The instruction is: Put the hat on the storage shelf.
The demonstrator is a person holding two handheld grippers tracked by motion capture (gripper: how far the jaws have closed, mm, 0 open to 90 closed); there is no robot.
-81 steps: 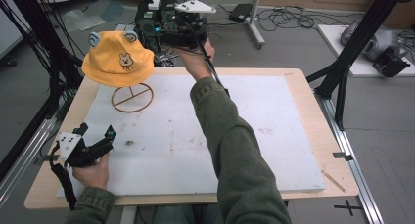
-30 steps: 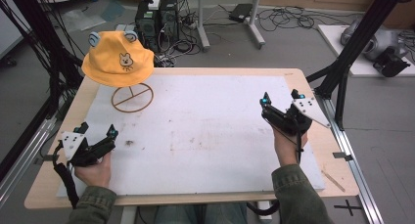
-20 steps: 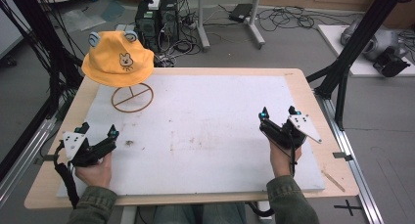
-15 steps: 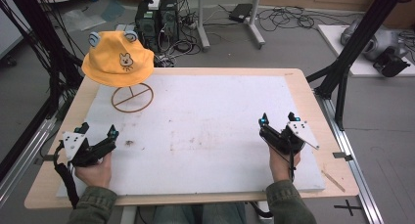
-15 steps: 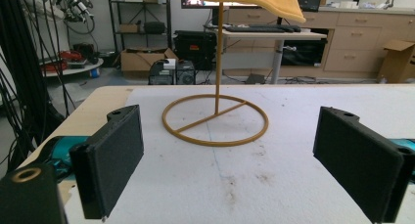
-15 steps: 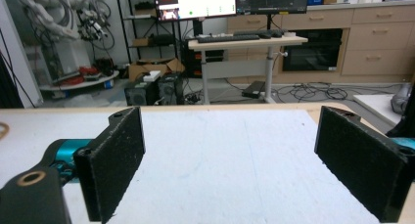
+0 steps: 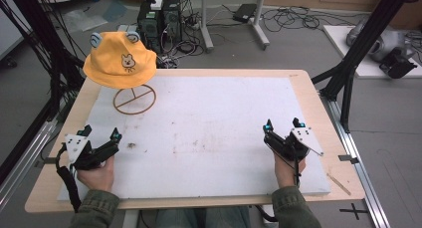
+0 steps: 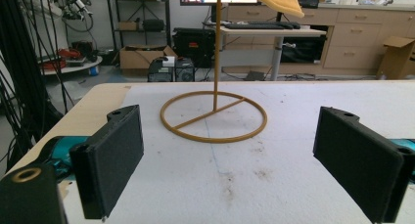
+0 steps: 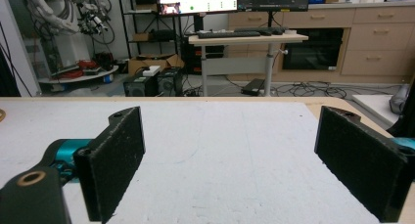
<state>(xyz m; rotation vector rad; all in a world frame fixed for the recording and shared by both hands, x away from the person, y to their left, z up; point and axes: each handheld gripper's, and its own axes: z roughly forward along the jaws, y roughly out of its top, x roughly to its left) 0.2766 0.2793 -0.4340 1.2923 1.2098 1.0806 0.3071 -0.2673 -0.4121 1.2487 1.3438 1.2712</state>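
Near the front edge of the table (image 7: 308, 88), the left hand-held gripper (image 7: 99, 138) and the right hand-held gripper (image 7: 283, 128) rest well apart on the white mat (image 7: 209, 123), each with jaws spread wide and holding nothing. Between them lies bare mat, and more stretches ahead of the right one to the far edge. Ahead of the left one, near the far left corner, a yellow hat (image 7: 119, 58) sits on a wire stand (image 8: 214, 114).
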